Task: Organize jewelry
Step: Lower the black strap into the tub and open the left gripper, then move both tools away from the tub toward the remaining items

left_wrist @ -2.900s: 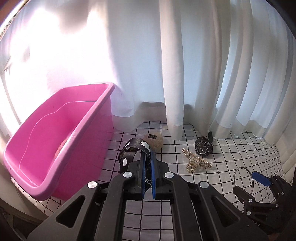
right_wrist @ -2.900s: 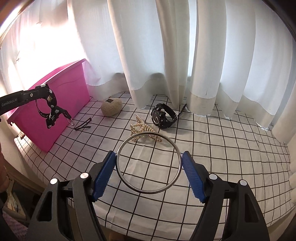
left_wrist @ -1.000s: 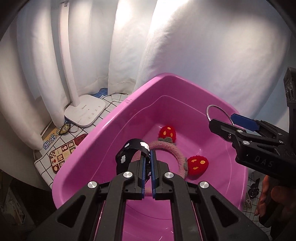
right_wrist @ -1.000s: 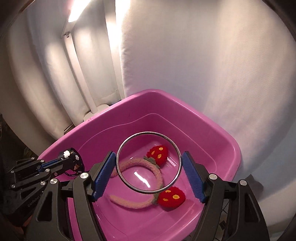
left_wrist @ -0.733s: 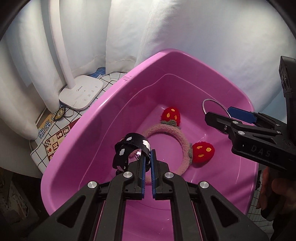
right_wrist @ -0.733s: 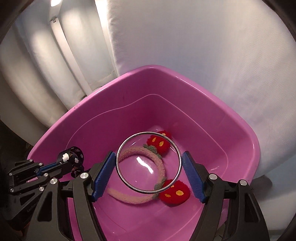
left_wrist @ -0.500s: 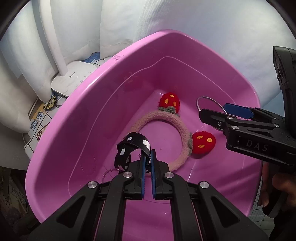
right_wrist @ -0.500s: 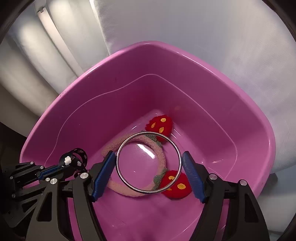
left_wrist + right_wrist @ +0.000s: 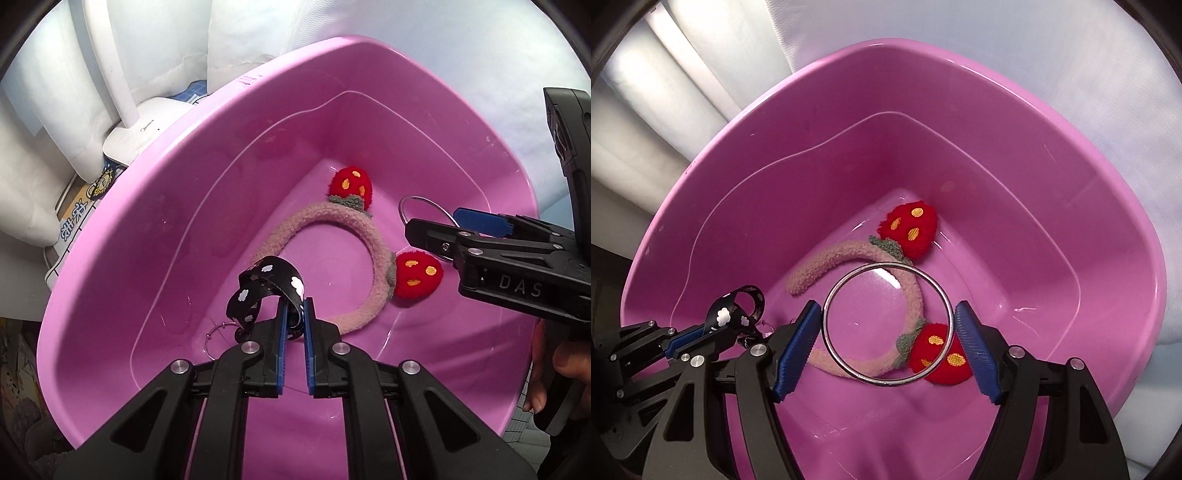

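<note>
**Both grippers over the pink tub, drop-off step in hand**

Both tools hung steeply nose-down inside the rim of the pink tub (image 9: 110, 236), each w/ one item. The left gripper (image 9: 294, 321) was nearly closed, pads pinching a black strap w/ white cloud print (image 9: 271, 284); the strap looped up and to 11 o'clock of the tips. A thin wire ring (image 9: 218, 336) dangled off it at about 8 o'clock, close to the tub floor; can't tell if it touched. In the left view the pads looked a hair apart, but the strap sat between them and hadn't dropped, so I read it as held.

The right gripper (image 9: 888, 325) stood wide, pads pressed on opposite sides of a silver bangle (image 9: 886, 382), which spanned the whole gap and hung above the tub floor.

Already lying on the floor: a fuzzy pink headband (image 9: 827, 267) w/ two red strawberry puffs (image 9: 910, 227), one at 12 o'clock of the bangle, the other at 5 o'clock. Seen thru the bangle, part of the headband lay right under it.

Outside the tub, at 10 o'clock in the left view, a white lamp base (image 9: 147, 136) sat against the curtain.

Judgement: the carry looked done and release was the step due. Next move prob. calls for spreading each tool's pads and letting strap and bangle fall. The bangle may land on the headband and could roll; a low release would be safer. The strap's wire ring could snag on the left pads, so open fully before lifting out.
</note>
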Available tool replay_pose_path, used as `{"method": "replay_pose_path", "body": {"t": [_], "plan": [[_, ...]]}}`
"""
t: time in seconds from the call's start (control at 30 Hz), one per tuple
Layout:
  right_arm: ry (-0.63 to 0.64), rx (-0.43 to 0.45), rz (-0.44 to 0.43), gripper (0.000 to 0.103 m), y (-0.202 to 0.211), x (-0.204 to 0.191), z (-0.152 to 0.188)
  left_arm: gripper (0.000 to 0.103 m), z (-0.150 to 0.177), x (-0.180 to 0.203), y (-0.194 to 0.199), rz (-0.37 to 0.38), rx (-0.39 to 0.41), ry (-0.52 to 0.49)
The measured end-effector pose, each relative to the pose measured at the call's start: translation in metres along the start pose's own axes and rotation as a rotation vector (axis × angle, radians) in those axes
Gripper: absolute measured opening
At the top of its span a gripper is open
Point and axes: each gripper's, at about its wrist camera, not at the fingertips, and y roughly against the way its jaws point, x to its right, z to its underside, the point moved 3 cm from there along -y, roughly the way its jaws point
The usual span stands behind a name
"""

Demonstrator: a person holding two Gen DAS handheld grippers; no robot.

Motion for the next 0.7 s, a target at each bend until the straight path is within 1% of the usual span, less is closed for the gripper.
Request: {"method": "replay_pose_path", "body": {"t": [0.03,0.07,0.13,0.17,0.23,0.3,0.57,0.7], "plan": [[-0.001,-0.003,-0.003,0.072,-0.001,0.0,0.0,0.015,0.0,0.0,0.001,-0.008,0.0,0.004],[0.0,-0.005,-0.003,0.072,-0.001,0.0,0.001,0.02,-0.001,0.0,0.002,-0.007,0.006,0.007],[0.0,-0.009,-0.005,0.072,-0.001,-0.001,0.001,0.036,-0.001,0.001,0.005,-0.025,0.019,0.007],[-0.001,-0.012,-0.009,0.072,-0.002,0.0,0.001,0.042,-0.001,0.001,0.006,-0.031,0.023,0.006],[-0.002,-0.014,-0.011,0.072,-0.003,0.0,0.001,0.062,-0.002,0.0,0.009,-0.022,0.033,0.016],[-0.002,-0.021,-0.01,0.072,-0.004,0.0,0.001,0.066,-0.003,-0.001,0.011,-0.023,0.046,0.024],[-0.001,-0.017,-0.006,0.072,-0.004,0.001,0.001,0.067,-0.001,-0.004,0.012,-0.021,0.045,0.03],[0.001,-0.013,-0.005,0.072,-0.003,0.001,0.0,0.08,-0.001,-0.005,0.015,-0.029,0.051,0.037]]}}
